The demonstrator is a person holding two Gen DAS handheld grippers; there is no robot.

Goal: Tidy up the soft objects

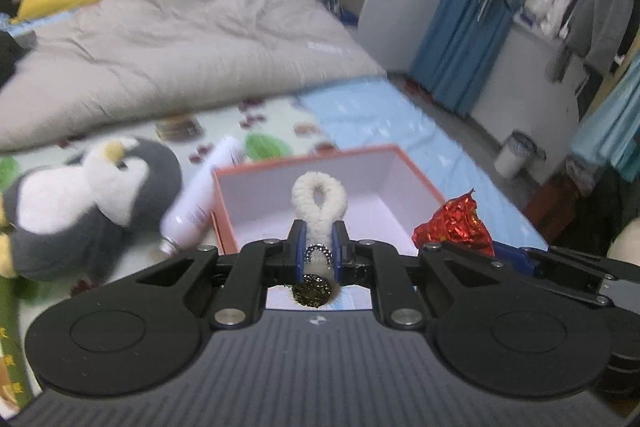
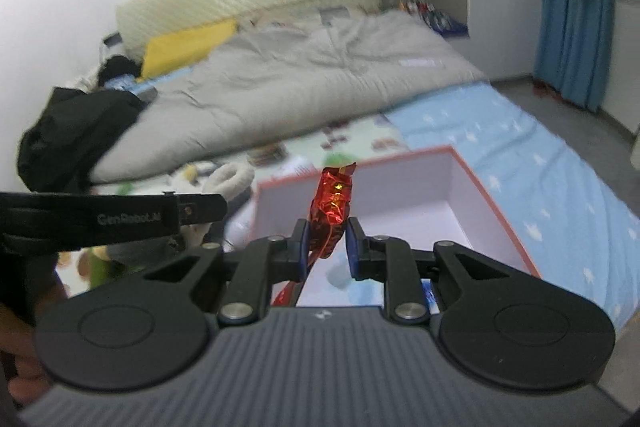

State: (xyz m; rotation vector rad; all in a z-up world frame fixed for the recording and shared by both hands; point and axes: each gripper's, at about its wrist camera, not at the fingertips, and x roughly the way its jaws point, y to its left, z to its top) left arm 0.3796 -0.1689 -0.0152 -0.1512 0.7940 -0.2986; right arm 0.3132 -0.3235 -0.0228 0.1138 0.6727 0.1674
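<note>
Both claws tilt downward over the open orange-rimmed box (image 1: 320, 187) on the bed. The left claw (image 1: 319, 233) is nearly closed, pinching a white fluffy loop (image 1: 319, 195) that stands up beyond its tips; a plush penguin (image 1: 88, 199) and a white bottle (image 1: 204, 199) lie to its left. The right claw (image 2: 327, 233), just beside it, narrowly grips a crumpled red foil piece (image 2: 331, 205) above the box.
</note>
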